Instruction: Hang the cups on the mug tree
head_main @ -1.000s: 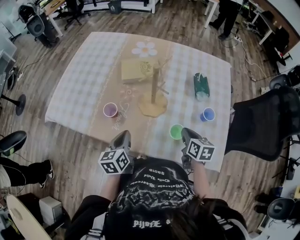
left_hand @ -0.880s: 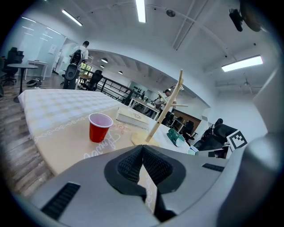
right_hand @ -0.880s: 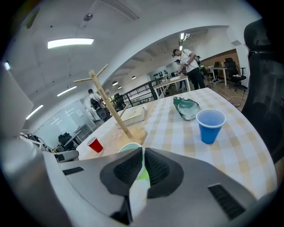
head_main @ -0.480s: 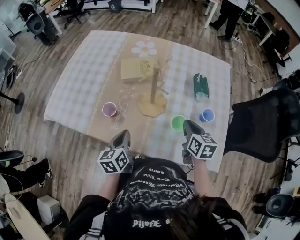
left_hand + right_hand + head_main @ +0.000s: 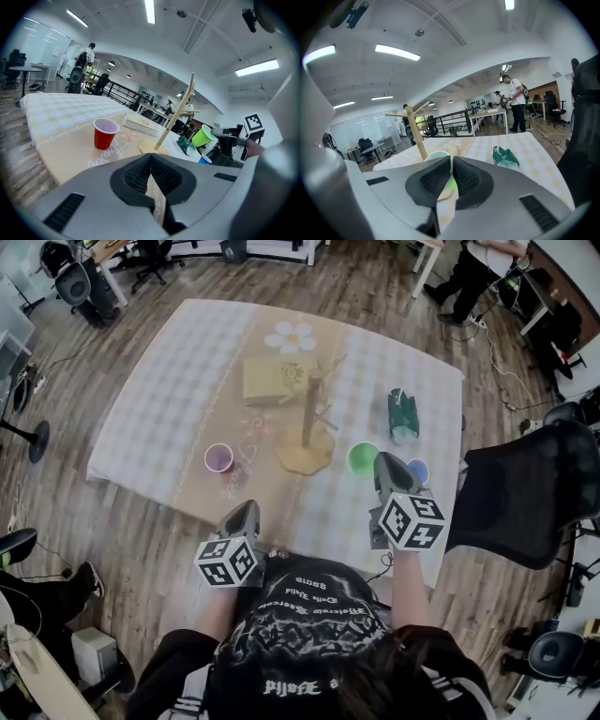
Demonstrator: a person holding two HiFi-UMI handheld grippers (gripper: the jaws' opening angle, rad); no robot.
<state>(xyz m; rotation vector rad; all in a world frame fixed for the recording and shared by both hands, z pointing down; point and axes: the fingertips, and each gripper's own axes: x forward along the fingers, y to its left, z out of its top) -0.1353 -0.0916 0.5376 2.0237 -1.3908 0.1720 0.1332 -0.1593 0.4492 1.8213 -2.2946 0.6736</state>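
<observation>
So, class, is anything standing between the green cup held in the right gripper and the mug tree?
Nothing visible. The green cup is pinched in the right gripper, and only tablecloth shows between it and the mug tree.

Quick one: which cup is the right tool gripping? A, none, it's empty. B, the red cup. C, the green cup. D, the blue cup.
C: the right tool is clamped on the rim of the green cup, while the red cup and the blue cup stand on the table.
</observation>
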